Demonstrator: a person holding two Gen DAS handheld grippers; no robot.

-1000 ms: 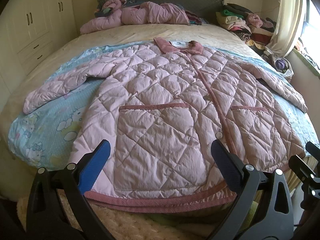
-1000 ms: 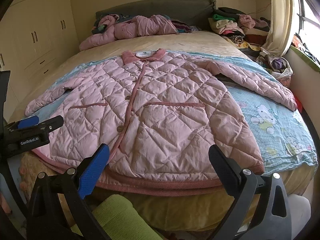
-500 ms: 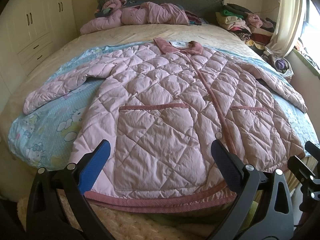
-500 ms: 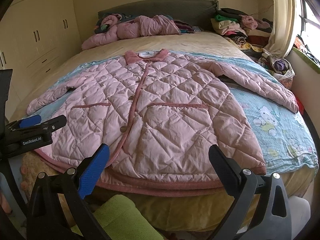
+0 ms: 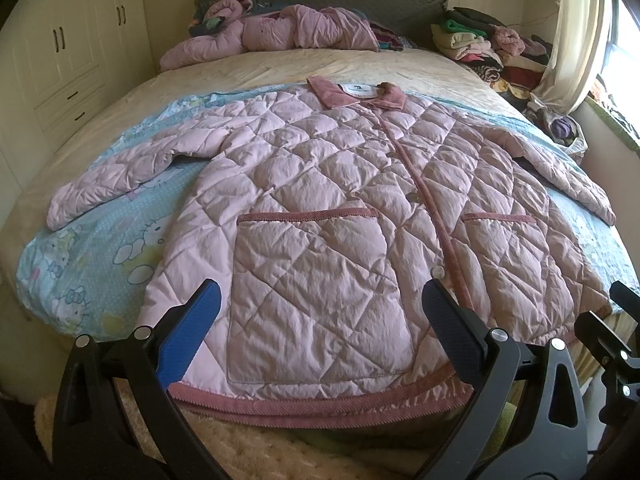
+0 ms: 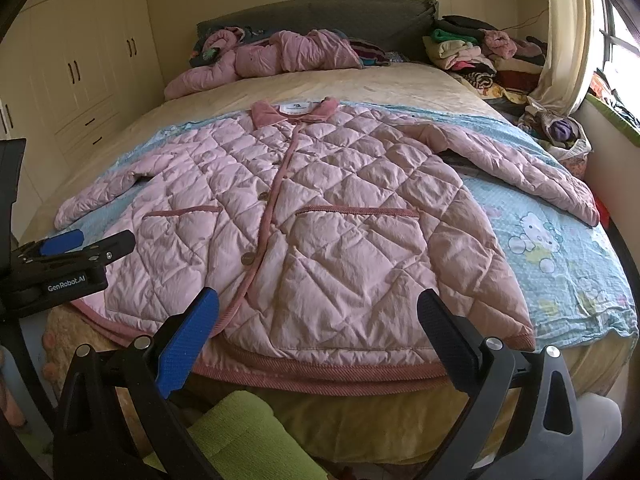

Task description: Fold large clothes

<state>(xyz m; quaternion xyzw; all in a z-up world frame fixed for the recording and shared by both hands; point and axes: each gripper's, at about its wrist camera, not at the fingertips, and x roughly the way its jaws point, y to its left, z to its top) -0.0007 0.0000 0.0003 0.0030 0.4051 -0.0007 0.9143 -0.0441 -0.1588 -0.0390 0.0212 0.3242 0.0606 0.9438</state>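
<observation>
Left gripper (image 5: 318,322) spread wide, empty, poised over hem at 6 o'clock. Right gripper (image 6: 318,328) likewise spread, empty, just off hem. Beyond, toward 12 o'clock: pink quilted coat (image 5: 340,216) flat, front up, buttoned, sleeves out at 9 and 3, on blue cartoon sheet (image 5: 92,268) atop bed (image 5: 320,66). Crumpled pink jacket (image 5: 276,34) against headboard.

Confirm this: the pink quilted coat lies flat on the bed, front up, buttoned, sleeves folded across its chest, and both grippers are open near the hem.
One thing is wrong: the sleeves are not folded across the chest. Both wrist views show the coat with its sleeves spread out to the sides on the blue sheet. The rest holds: front up, buttoned, on the bed, left gripper and right gripper open near the hem.
</observation>
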